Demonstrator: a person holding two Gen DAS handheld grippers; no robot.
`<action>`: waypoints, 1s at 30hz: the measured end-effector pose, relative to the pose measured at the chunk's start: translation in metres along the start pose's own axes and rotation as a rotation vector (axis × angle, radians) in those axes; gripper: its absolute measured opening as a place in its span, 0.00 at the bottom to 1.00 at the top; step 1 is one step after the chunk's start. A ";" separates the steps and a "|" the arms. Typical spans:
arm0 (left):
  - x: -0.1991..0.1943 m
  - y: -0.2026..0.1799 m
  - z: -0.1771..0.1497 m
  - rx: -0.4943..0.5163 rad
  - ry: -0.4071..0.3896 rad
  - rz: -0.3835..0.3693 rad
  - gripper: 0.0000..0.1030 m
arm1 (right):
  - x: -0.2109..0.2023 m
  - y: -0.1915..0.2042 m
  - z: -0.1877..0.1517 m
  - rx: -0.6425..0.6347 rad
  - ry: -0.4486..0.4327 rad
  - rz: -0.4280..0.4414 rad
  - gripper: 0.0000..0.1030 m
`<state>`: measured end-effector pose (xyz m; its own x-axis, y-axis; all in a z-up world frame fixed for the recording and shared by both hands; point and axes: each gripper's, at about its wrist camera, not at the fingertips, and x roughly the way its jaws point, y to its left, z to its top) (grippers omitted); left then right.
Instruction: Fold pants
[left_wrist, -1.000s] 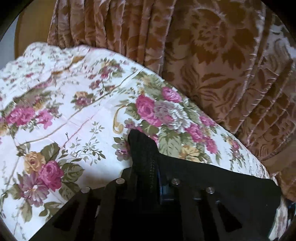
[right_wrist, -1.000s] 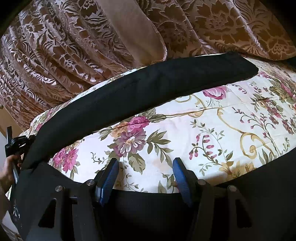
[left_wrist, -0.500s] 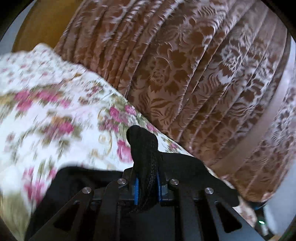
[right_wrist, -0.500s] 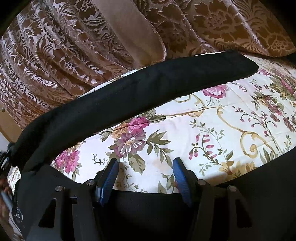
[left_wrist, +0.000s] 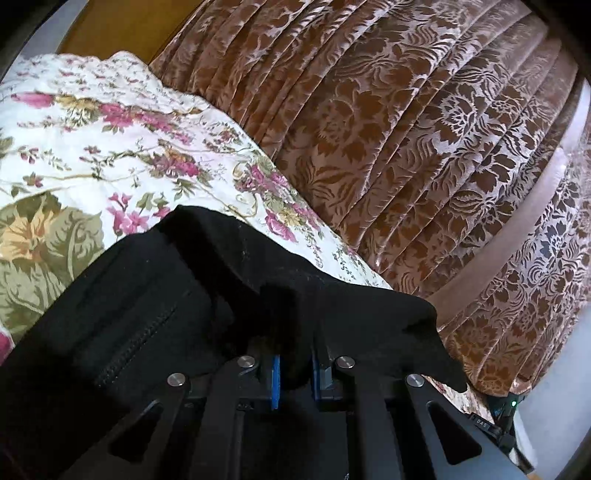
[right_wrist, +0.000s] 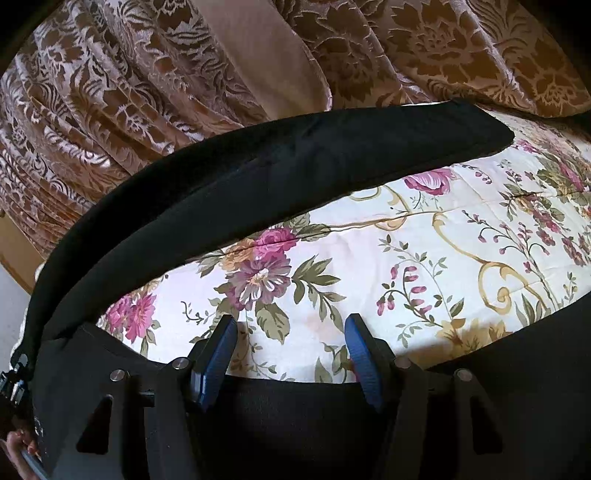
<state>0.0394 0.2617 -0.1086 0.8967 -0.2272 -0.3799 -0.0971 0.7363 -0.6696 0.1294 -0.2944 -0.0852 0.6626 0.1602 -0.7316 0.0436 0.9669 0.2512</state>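
Left gripper (left_wrist: 293, 354) pinches a fold of the black fabric pants (left_wrist: 155, 295), to carry it over; right gripper (right_wrist: 288, 354) hovers spread above the floral quilted bedspread (right_wrist: 424, 258).

Bed and curtains in your view.
Brown floral curtains (left_wrist: 388, 129) are hanging in pleats behind the bed (right_wrist: 424, 258), whose rose-patterned quilt is catching soft daylight.

Black pants (right_wrist: 280, 166), one leg stretched across floral bedspread (right_wrist: 424, 258)
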 end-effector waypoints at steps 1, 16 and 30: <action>-0.001 0.000 -0.001 0.010 -0.003 0.001 0.11 | 0.001 0.003 0.001 -0.010 0.014 -0.016 0.60; -0.001 0.006 -0.004 0.005 -0.012 -0.031 0.11 | 0.008 0.103 0.102 -0.007 0.055 0.082 0.60; 0.000 0.008 -0.006 -0.001 -0.016 -0.054 0.11 | 0.112 0.146 0.162 0.255 0.311 0.058 0.59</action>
<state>0.0363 0.2637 -0.1174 0.9076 -0.2564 -0.3325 -0.0486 0.7225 -0.6897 0.3313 -0.1671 -0.0274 0.4133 0.3034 -0.8586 0.2228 0.8805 0.4184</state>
